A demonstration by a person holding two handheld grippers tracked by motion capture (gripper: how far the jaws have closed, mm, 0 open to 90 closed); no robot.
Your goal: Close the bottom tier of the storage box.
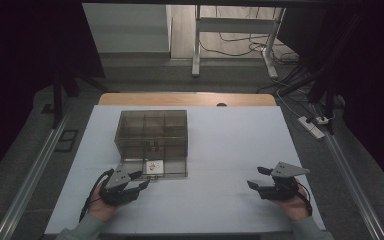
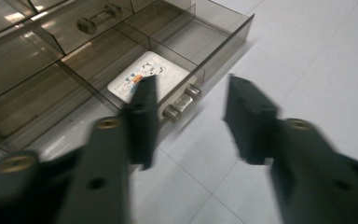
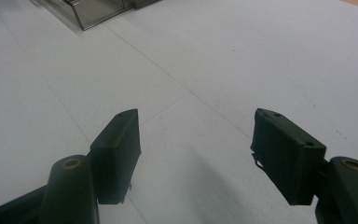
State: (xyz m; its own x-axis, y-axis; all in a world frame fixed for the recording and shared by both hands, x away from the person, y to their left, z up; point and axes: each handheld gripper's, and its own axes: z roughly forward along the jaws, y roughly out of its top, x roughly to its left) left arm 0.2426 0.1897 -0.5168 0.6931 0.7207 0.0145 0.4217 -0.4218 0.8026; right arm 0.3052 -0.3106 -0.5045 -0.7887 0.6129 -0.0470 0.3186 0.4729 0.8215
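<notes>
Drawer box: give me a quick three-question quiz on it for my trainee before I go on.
1. True or false: the bottom drawer of the drawer box is pulled out towards the person.
2. Which is nearer the drawer's front? A: the left claw. B: the right claw.
3. Fill in the gap: the white card lies in a ___ of the drawer.

Key: 1 true; 2 A; 3 compartment.
</notes>
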